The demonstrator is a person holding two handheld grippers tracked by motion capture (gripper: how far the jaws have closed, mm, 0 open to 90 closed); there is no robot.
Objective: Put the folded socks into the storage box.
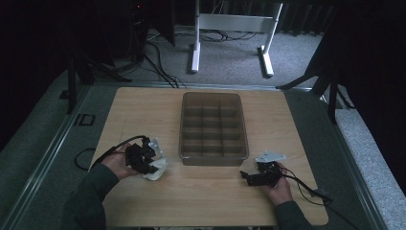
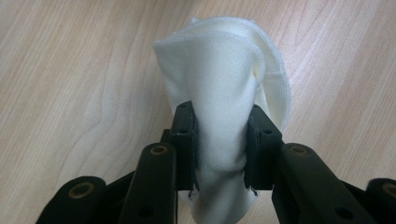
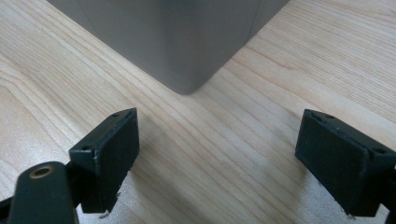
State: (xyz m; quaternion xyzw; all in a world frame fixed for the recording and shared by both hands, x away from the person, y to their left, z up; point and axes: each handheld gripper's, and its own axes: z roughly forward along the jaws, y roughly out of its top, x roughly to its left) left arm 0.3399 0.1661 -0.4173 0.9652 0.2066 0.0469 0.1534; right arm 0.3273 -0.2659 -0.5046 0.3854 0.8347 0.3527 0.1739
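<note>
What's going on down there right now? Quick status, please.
Left gripper shut on white cloth, low over the table. Right gripper open, nothing between jaws, by corner of divided bin. Nothing in the way.

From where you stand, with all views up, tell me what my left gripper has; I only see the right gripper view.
Observer: The left gripper is shut on a bunched white cloth.
Operator: Say where it sits relative to the box.
Observer: In the high view, it is left of the divided bin, near its front corner, over the wooden table.
Operator: Report the bin's contents.
Observer: Its compartments look empty from above.
</note>
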